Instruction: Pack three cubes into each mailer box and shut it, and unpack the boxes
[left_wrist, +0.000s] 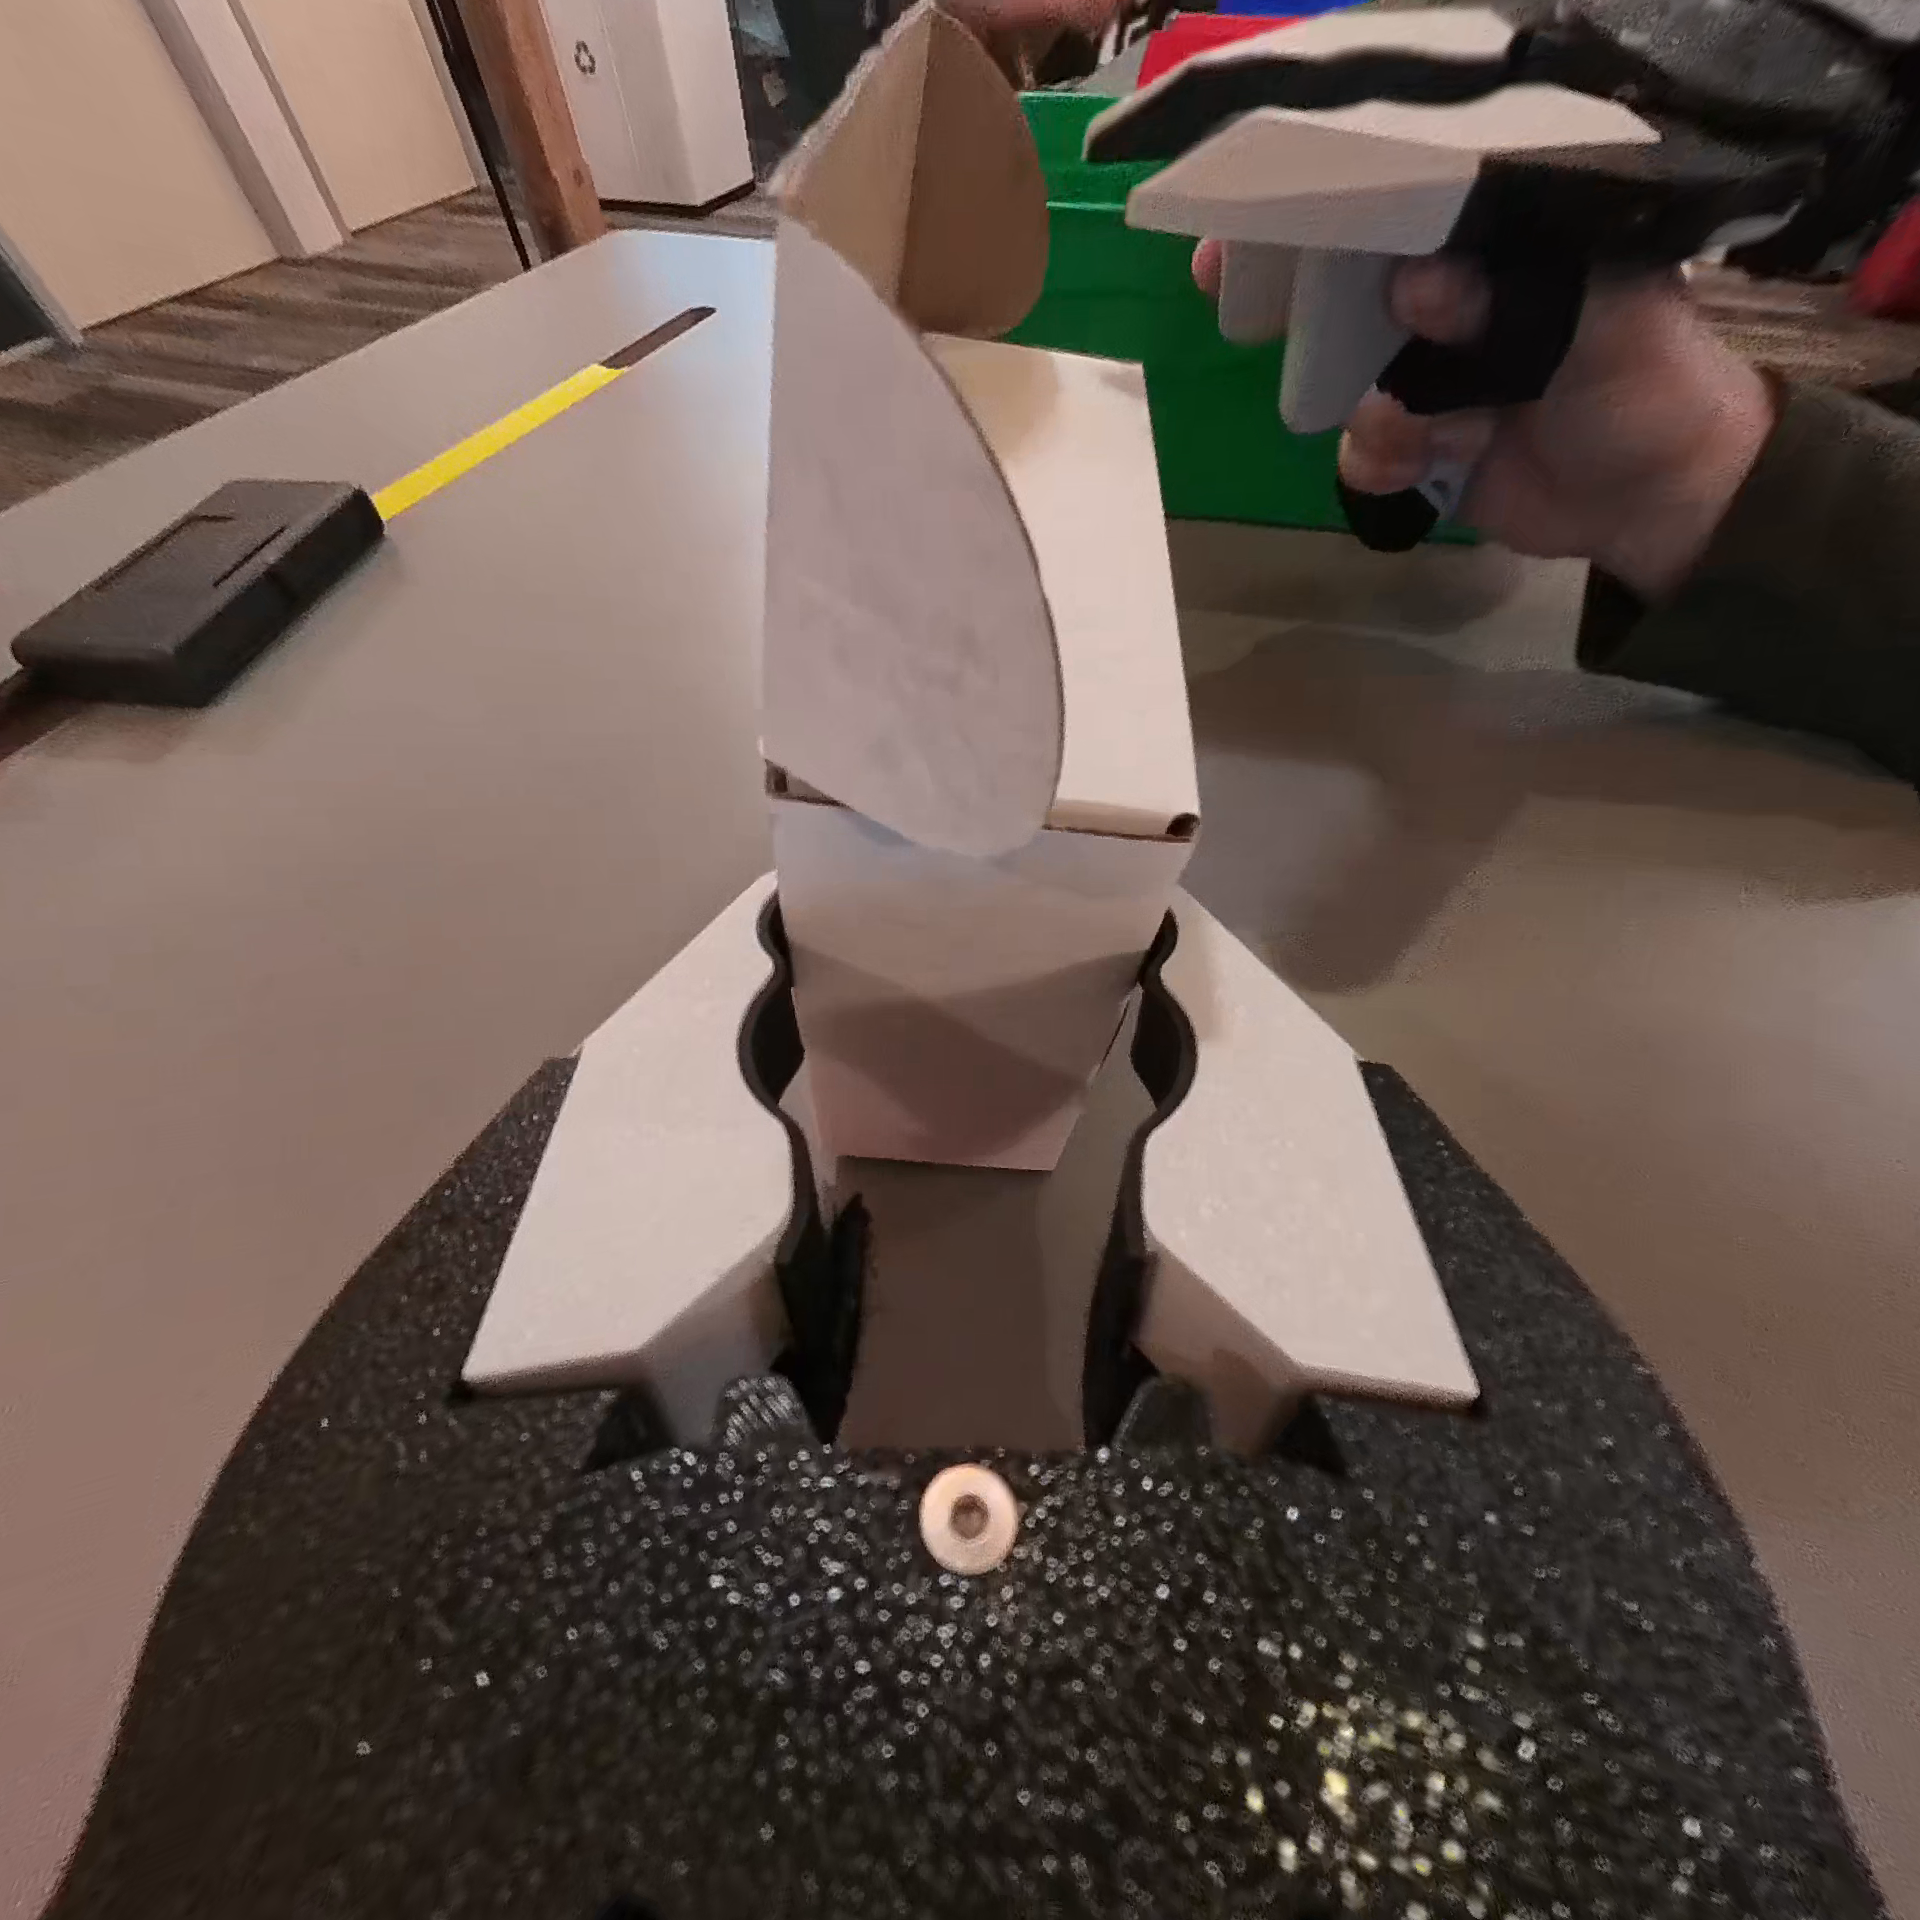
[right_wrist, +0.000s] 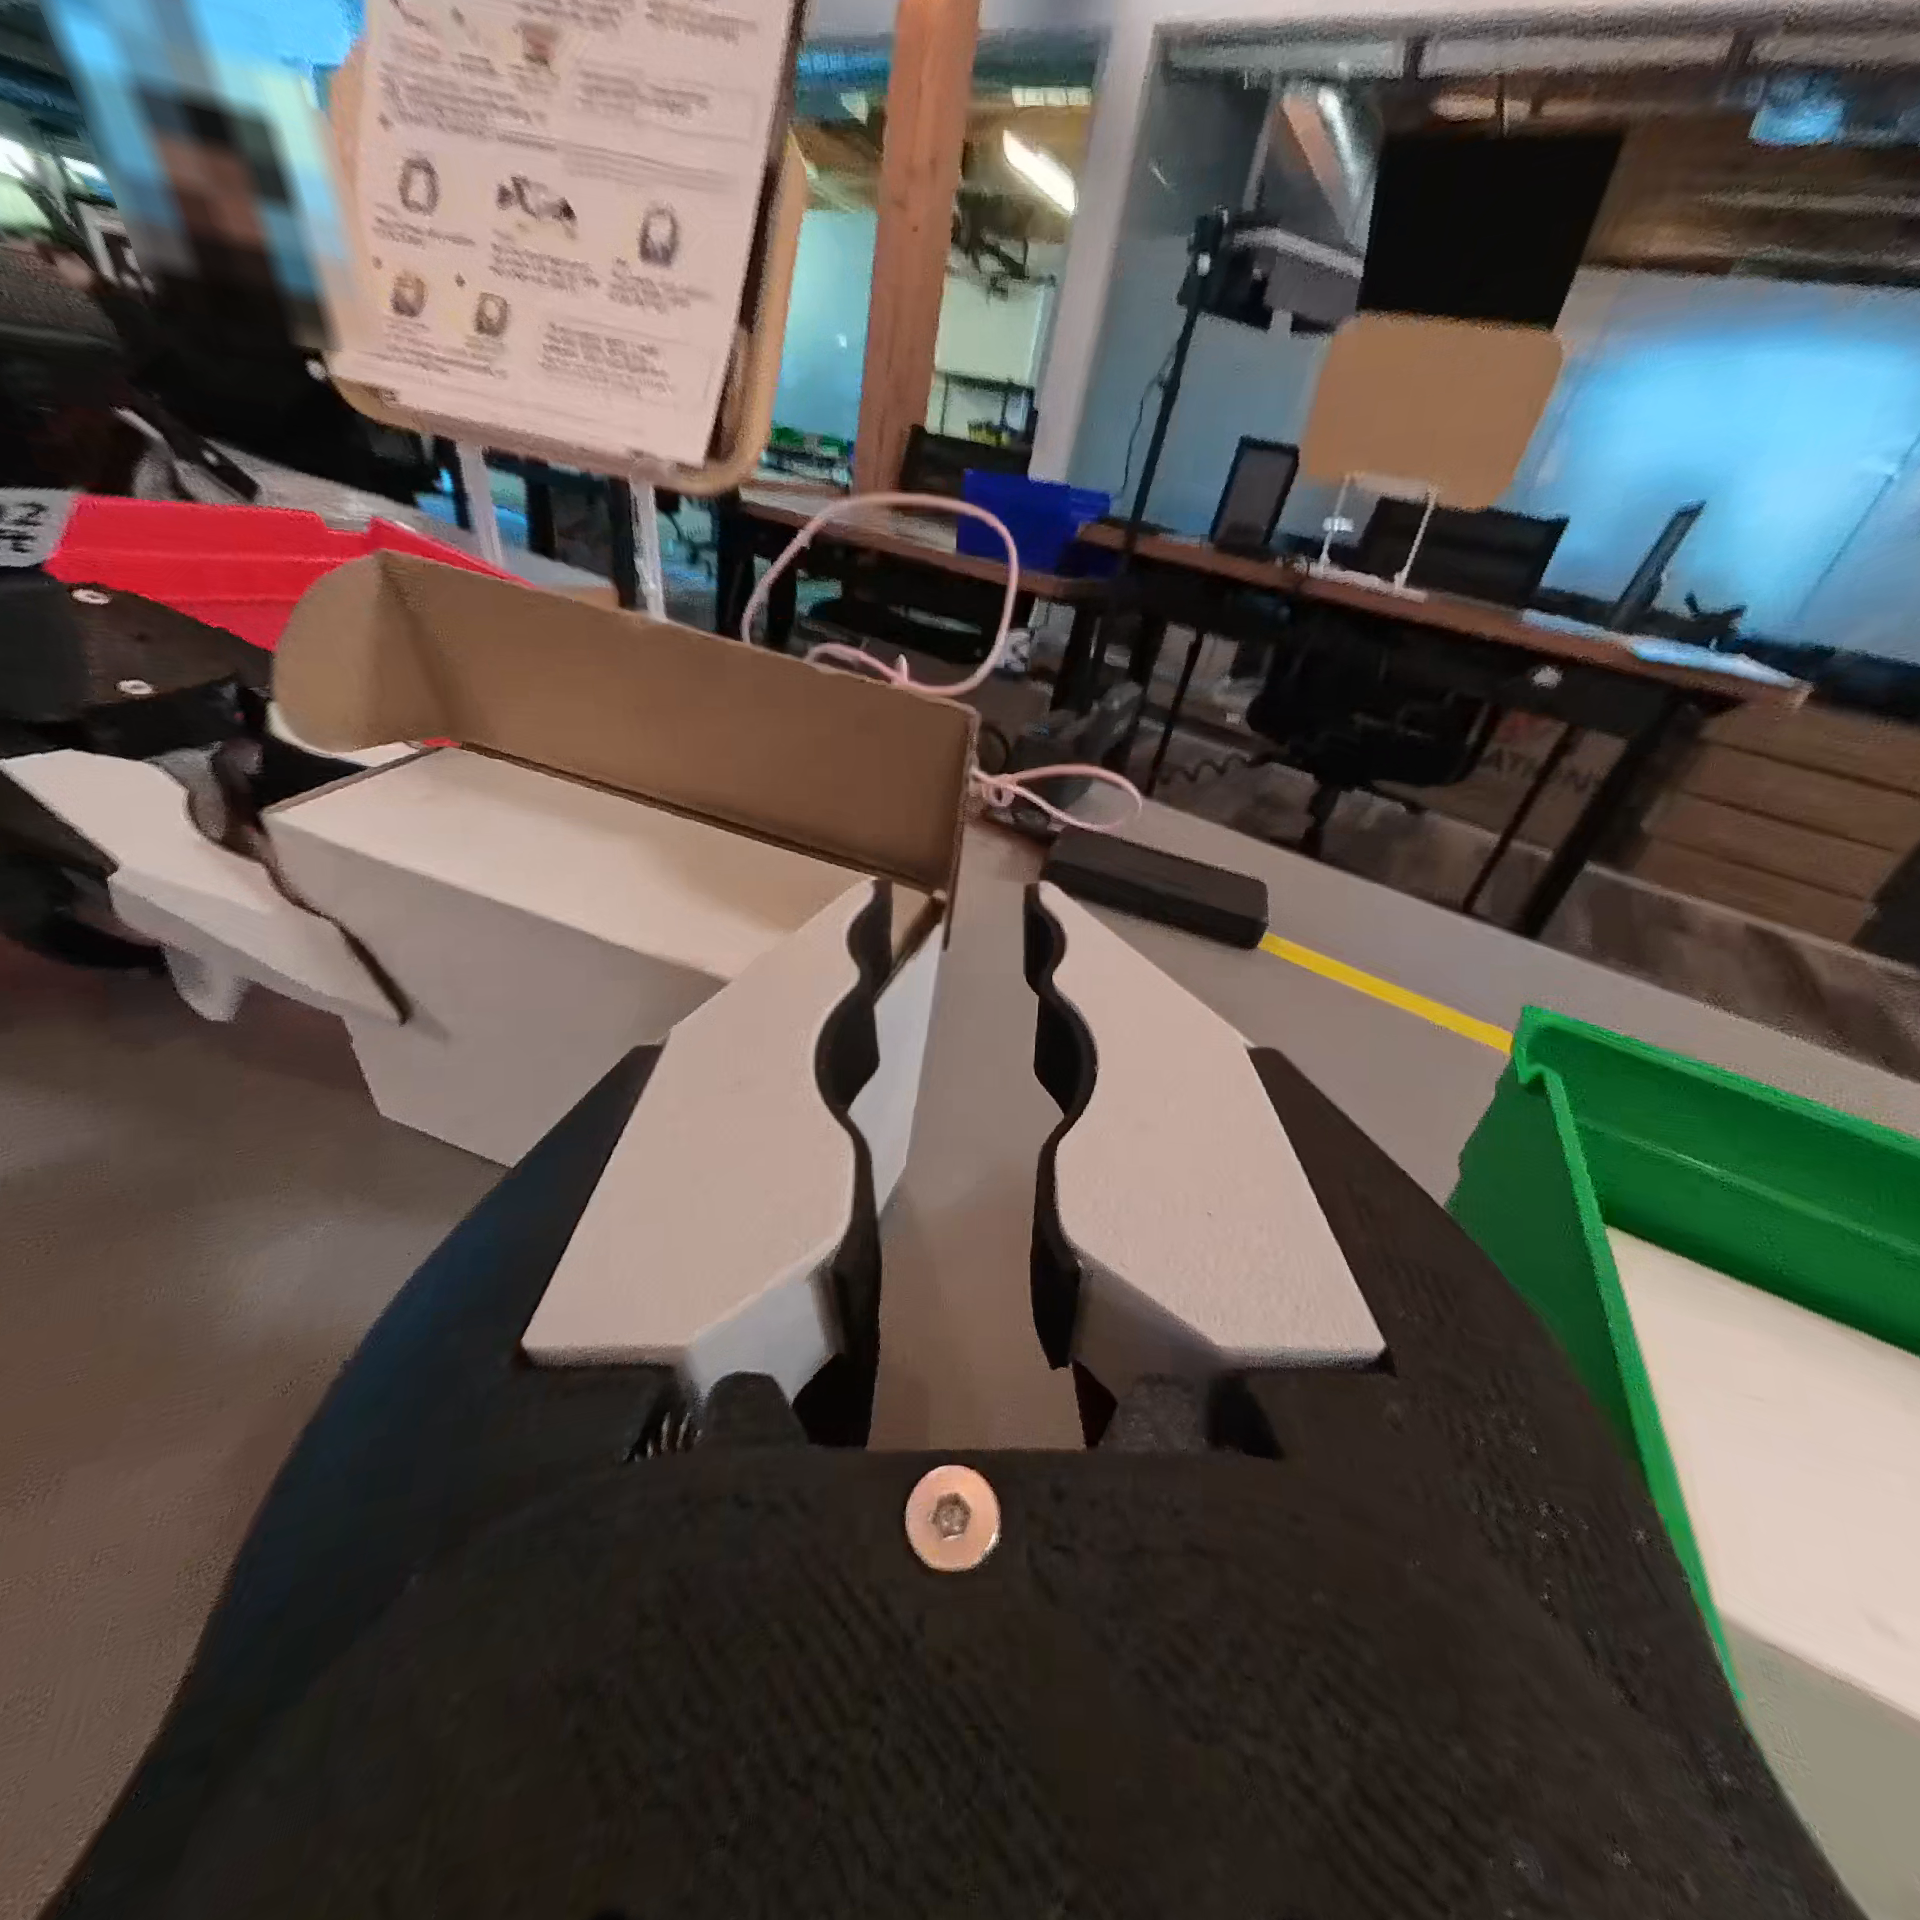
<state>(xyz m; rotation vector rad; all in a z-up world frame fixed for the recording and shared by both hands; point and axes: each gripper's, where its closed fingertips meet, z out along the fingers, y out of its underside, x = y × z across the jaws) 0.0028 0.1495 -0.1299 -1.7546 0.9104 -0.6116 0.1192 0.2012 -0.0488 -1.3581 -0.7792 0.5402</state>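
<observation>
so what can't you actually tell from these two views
- Box contents: the mailer box has its lid down over the body in both views, so any cubes are hidden.
- Right gripper: the lid flap edge sits at its fingertips; contact unclear, motion blur.
- Green bin: interior cut off by the right wrist view's edge.

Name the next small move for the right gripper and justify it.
Probably close the right gripper on the raised lid flap's corner: its jaws stand apart there, one finger beside the flap, while the left gripper clamps the white mailer box.
</observation>
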